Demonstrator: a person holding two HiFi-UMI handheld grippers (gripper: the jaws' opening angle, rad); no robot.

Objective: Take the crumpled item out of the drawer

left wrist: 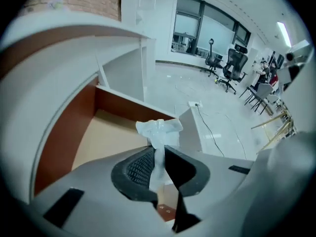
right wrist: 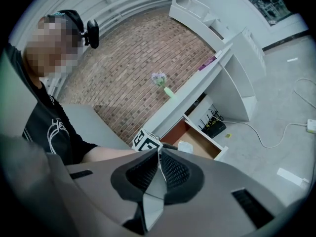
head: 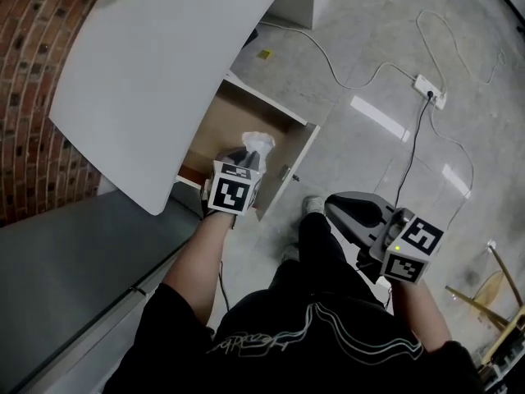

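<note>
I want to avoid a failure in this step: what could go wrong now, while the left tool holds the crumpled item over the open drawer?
1. The left tool pinches only a thin, twisted part of the crumpled item. The bulk sticks out beyond the tips, so it may slip and fall back into the drawer.
2. The white desktop overhangs close beside the tool, so a careless lift might bump it.

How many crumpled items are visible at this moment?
1. The crumpled item is pinched in the left tool above the open drawer; the tool hides part of the drawer floor, so another may be hidden.
</note>
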